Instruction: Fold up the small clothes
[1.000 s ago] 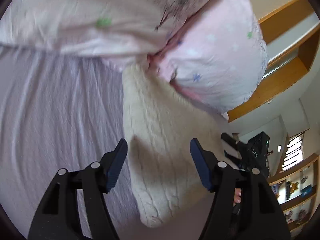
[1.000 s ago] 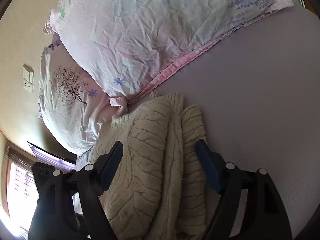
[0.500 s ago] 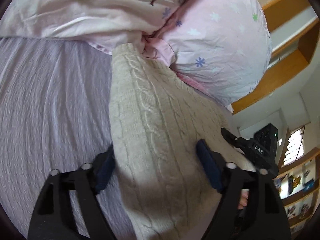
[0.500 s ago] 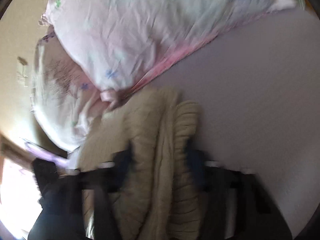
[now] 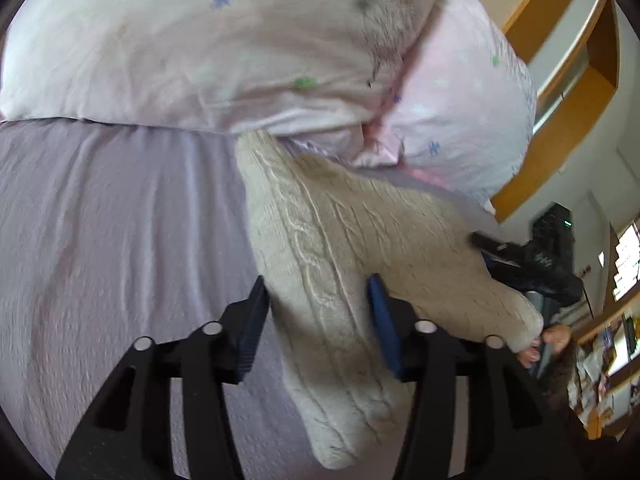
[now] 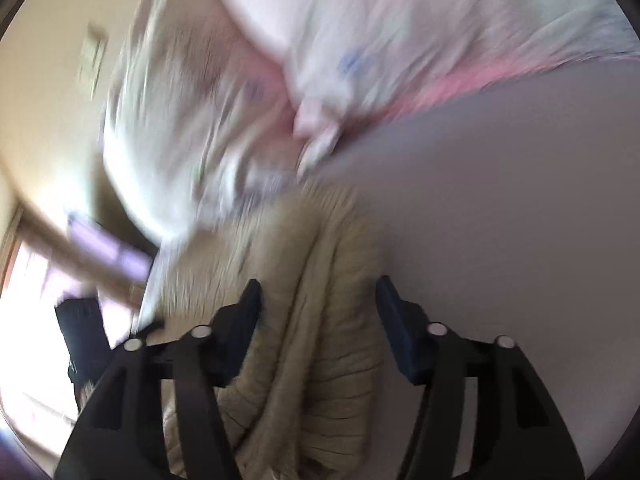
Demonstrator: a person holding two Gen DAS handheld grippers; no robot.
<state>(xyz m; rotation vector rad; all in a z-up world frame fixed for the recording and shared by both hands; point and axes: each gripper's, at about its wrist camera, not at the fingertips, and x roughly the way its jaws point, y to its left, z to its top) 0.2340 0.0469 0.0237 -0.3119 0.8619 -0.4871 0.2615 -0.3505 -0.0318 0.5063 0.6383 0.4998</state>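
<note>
Lilac-sheeted bed [image 5: 120, 240] underneath, two pale pink flower-printed pillows [image 5: 224, 52] heaped at its head. Cream cable-knit sweater [image 5: 340, 248] lying bunched on the sheet, long axis running from the pillows back toward both cameras, far end touching the pillow edge. Left claw [image 5: 316, 316] spread, blue pads flanking a fold of the knit. Right claw [image 6: 318, 316] likewise spread astride the sweater; view blurred.
</note>
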